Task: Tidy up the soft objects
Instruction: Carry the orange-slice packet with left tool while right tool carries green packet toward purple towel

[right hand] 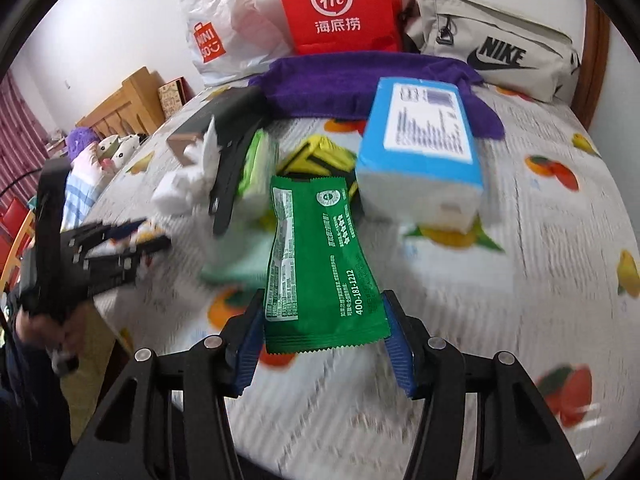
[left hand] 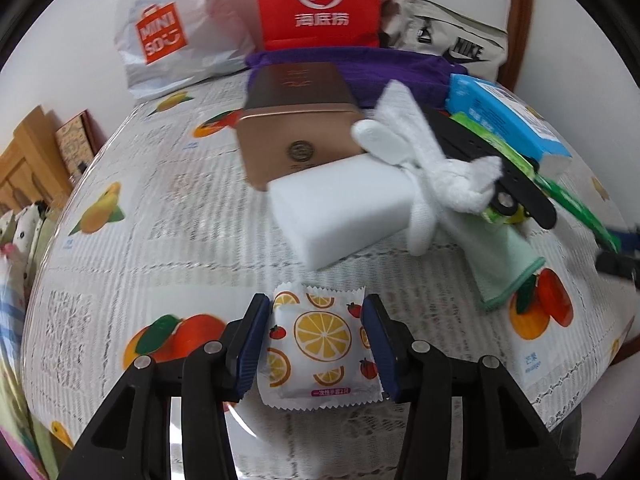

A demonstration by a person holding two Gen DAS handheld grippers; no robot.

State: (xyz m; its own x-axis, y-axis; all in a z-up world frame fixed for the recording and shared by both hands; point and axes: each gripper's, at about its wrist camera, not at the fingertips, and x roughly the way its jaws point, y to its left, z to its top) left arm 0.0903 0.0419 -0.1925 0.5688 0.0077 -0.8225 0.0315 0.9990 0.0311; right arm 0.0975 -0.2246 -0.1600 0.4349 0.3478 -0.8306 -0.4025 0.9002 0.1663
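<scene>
Hand-held gripper [left hand: 316, 344] around citrus-printed white sachet [left hand: 320, 346]

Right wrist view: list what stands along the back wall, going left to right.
White Miniso bag → red Haidilao paper bag → beige Nike pouch.

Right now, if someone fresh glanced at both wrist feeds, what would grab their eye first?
Probably the two packets in the grippers: the left gripper is closed on a white sachet printed with lemon slices, and the right gripper on a green foil packet. Next would be the bright red paper bag standing against the back wall, with a purple towel spread in front of it.
</scene>
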